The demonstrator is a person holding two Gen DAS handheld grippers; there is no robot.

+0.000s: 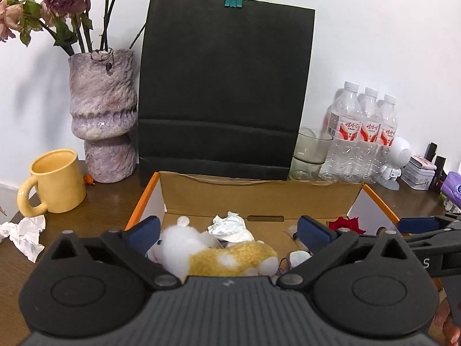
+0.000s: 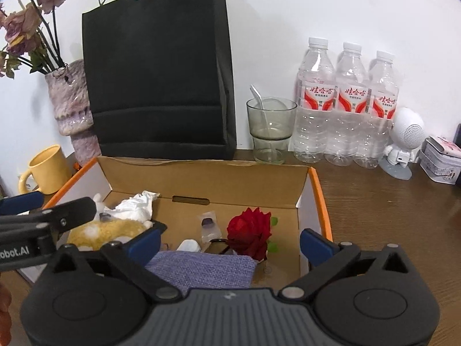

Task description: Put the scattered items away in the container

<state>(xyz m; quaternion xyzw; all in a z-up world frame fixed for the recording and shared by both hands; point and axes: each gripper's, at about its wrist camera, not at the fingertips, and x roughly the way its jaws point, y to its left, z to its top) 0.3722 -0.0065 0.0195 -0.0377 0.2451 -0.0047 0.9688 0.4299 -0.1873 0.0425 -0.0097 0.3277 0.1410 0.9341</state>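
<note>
An open cardboard box (image 1: 259,199) with orange edges sits before me; it also shows in the right wrist view (image 2: 201,178). Inside lie a white and yellow plush toy (image 1: 219,256), crumpled tissue (image 1: 230,226), a red rose (image 2: 250,232), a purple cloth pouch (image 2: 207,268) and small bits. My left gripper (image 1: 229,232) is open above the plush, holding nothing. My right gripper (image 2: 230,243) is open above the pouch and rose, holding nothing. A crumpled tissue (image 1: 24,232) lies on the table left of the box.
A yellow mug (image 1: 54,181), a purple vase (image 1: 105,115) with dried roses and a black paper bag (image 1: 224,86) stand behind the box. A glass (image 2: 270,129), three water bottles (image 2: 345,103), a white figurine (image 2: 403,141) and a tin (image 2: 440,158) stand at the right.
</note>
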